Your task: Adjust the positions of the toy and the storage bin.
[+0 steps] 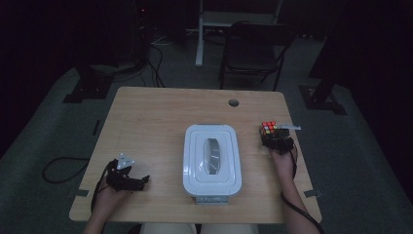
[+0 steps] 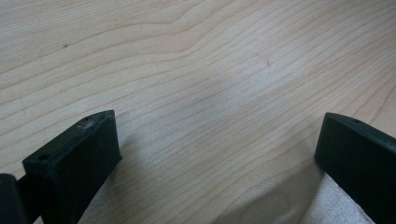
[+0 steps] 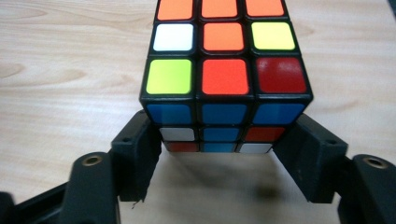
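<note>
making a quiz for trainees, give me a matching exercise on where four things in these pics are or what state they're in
Things:
1. puzzle cube
2. white box
3. left gripper
4. round hole

Descriptions:
A. jaws wide apart over bare wood
B. far edge of the table
C. between the right gripper jaws
D. middle of the table, lid on

Pairs: 1-C, 2-D, 3-A, 4-B

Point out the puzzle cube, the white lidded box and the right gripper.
puzzle cube (image 3: 224, 74), right gripper view, on the centre tile of its top face.
white lidded box (image 1: 193, 161), high view, on the lid's left border.
right gripper (image 3: 219, 154), right gripper view, midway between its two fingers, which grip the cube's lower sides.
</note>
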Demonstrator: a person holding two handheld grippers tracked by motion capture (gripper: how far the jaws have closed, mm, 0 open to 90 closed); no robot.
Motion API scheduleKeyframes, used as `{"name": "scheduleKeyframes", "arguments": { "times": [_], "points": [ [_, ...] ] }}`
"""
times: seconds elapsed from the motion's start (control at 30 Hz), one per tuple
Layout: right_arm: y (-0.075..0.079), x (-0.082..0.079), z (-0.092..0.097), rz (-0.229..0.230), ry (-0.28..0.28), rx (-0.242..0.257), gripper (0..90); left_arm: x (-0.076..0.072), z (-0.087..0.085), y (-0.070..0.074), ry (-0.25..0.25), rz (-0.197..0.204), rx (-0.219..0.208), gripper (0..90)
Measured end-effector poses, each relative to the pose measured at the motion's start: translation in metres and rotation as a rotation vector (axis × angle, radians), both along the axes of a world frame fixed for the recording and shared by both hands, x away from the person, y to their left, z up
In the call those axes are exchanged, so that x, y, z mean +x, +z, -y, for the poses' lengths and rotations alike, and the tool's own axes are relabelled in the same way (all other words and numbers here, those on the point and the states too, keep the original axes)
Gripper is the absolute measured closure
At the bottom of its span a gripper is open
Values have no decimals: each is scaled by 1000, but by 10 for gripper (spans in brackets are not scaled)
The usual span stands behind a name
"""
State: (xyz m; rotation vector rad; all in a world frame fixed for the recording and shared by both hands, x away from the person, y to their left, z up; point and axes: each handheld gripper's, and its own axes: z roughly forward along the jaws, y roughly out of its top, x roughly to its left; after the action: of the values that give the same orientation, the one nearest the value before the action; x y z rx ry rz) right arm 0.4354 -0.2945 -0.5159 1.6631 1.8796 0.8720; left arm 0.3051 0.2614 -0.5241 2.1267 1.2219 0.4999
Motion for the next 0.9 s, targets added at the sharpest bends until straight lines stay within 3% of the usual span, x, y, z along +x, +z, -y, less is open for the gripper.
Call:
{"name": "scheduleKeyframes", "arguments": {
  "times": [0.1, 0.2, 0.27, 0.43, 0.5, 0.57, 0.73, 0.8, 0.9],
  "points": [
    [2, -12, 7, 23, 0, 40, 246, 0, 0, 0, 0, 0, 0, 7],
    [8, -14, 12, 40, -3, 56, 184, 0, 0, 0, 1, 0, 0, 7],
    [13, -12, 13, 47, -4, 56, 132, 0, 0, 0, 0, 0, 0, 7],
    [21, 3, 9, 44, 14, 57, 123, 0, 0, 0, 1, 0, 0, 7],
    [19, 10, 6, 25, 17, 28, 125, 0, 0, 0, 1, 0, 0, 7],
    [17, 14, 5, 11, 22, 30, 126, 0, 0, 0, 1, 0, 0, 7],
    [7, 22, 0, -10, 8, 19, 230, 0, 0, 0, 0, 1, -1, 7],
    [4, 21, -2, -14, -1, -4, 324, 0, 0, 0, 0, 0, -1, 7],
    [4, 20, -4, -14, -24, -28, 337, 0, 0, 0, 0, 0, -1, 7]
  ]
}}
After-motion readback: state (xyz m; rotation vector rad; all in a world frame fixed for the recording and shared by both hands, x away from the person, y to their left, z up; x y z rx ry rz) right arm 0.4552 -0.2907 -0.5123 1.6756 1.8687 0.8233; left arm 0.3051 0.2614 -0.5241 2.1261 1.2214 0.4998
